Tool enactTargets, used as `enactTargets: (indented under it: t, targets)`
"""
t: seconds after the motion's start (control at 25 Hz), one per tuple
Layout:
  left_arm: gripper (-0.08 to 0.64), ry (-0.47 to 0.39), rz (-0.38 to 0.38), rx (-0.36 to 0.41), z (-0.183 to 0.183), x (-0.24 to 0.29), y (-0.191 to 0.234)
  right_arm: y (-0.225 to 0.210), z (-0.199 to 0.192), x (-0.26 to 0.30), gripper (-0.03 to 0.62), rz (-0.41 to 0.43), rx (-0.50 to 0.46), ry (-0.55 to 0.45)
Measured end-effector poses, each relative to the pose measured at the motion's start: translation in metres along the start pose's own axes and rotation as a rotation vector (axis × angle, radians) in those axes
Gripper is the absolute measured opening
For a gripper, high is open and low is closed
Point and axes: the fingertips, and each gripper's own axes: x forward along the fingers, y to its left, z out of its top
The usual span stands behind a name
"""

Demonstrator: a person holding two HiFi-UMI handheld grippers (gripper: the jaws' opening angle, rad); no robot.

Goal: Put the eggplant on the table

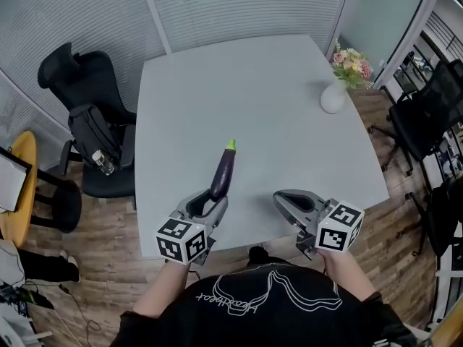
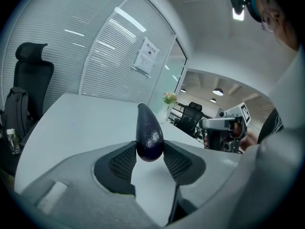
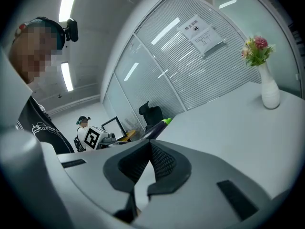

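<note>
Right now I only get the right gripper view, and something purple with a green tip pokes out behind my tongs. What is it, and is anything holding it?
Observer: It's an eggplant. The left tongs clamp its rounded end between their pads.
Visitor: Is it over the table?
Observer: Yes. The head view shows it above the near edge of the table, green stem pointing away from the person.
Visitor: What's beside the table on that side?
Observer: A black office chair with a dark backpack on its seat.
</note>
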Motion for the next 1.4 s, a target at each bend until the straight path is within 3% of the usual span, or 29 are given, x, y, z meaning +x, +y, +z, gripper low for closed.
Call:
enactTargets:
  t: [0.72, 1.4]
  targets:
    - [0.183, 0.239, 0.068, 0.024, -0.094, 0.068, 0.068, -0.033, -0.016, 0.009, 0.009, -0.059, 0.061, 0.050]
    - [0.183, 0.319, 0.106, 0.110, -0.131, 0.087, 0.081, -0.049, -0.025, 0.003, 0.009, -0.078, 0.097, 0.060]
